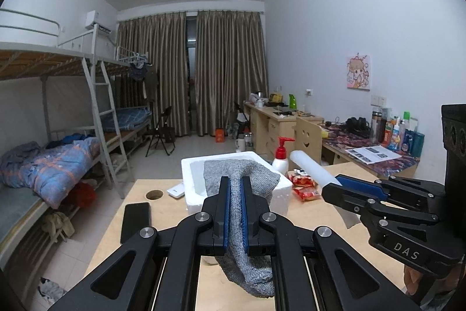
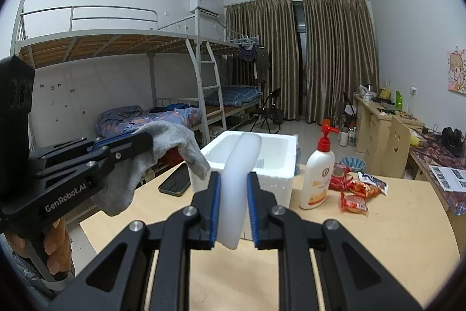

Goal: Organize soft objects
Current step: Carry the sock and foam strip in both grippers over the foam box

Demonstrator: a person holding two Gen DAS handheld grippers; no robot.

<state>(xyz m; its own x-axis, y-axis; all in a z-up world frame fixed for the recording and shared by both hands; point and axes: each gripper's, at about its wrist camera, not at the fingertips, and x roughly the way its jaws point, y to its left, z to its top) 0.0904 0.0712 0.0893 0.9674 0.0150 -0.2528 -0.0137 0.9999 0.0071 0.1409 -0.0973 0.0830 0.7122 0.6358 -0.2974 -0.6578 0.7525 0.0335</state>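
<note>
My left gripper [image 1: 235, 179] is shut on a grey sock [image 1: 247, 261] and holds it above the table; the sock's top drapes over the near rim of a white foam box [image 1: 279, 194]. In the right wrist view the left gripper [image 2: 150, 140] shows at left with the sock [image 2: 122, 185] hanging from it. My right gripper [image 2: 233, 177] is shut on a white foam strip [image 2: 237, 194] and holds it in front of the foam box [image 2: 276, 165]. In the left wrist view the right gripper [image 1: 330, 187] holds the strip [image 1: 311, 168] to the right of the box.
On the wooden table [image 2: 378, 238] stand a lotion pump bottle [image 2: 317, 182], red snack packets [image 2: 354, 196] and a black phone [image 2: 174, 179]. The table has a round hole [image 1: 154, 194]. Bunk beds [image 2: 145, 77] are at left, desks [image 2: 387, 121] at right.
</note>
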